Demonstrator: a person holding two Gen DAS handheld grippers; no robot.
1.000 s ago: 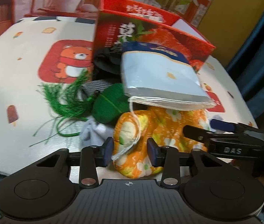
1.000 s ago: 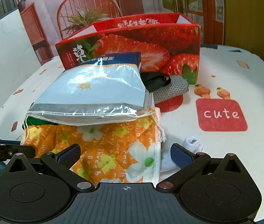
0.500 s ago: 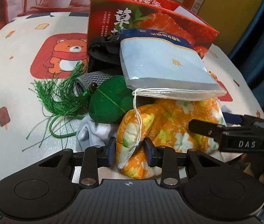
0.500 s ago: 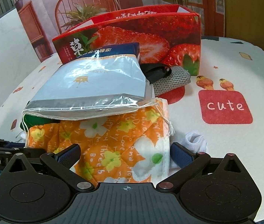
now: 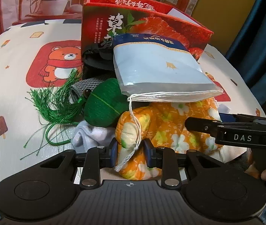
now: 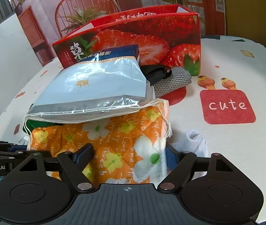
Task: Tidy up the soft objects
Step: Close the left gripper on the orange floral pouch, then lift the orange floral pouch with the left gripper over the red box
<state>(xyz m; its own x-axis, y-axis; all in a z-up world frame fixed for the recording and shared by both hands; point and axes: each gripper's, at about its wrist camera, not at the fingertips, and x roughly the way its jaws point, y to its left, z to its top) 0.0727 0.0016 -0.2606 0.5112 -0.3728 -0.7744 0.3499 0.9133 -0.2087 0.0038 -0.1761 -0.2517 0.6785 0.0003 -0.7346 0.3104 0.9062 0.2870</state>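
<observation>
A rounded tabletop (image 5: 9,97) is covered by a white cloth printed with a bear in a red square, ice lollies and, in the right wrist view, a red patch reading "cute" (image 6: 227,106). Behind it a backdrop of a chair, potted plants and red shelving is seen, with a yellow wall and a blue curtain to the right.

A red strawberry box (image 5: 142,30) is stood open at the far side of the tabletop; Chinese characters are printed on its front and rim. Against it a pale blue packet (image 5: 161,69) with a dark blue top band and a small gold crown is leaned, resting on an orange flowered cloth (image 6: 114,140) on which "Love" and "Three" can be made out. Most of the packet's lettering is too small to be read.

Beside the cloth a green pouch (image 5: 104,105), a green tassel (image 5: 57,101), a grey knitted piece (image 6: 172,81), a black item (image 5: 97,56) and white socks (image 6: 196,140) are piled, partly hidden beneath one another.

The orange flowered cloth is pinched at its left end by the nearly closed jaws of the left gripper (image 5: 130,154). Its right edge is clamped between the wider-set jaws of the right gripper (image 6: 127,155), marked "DAS".
</observation>
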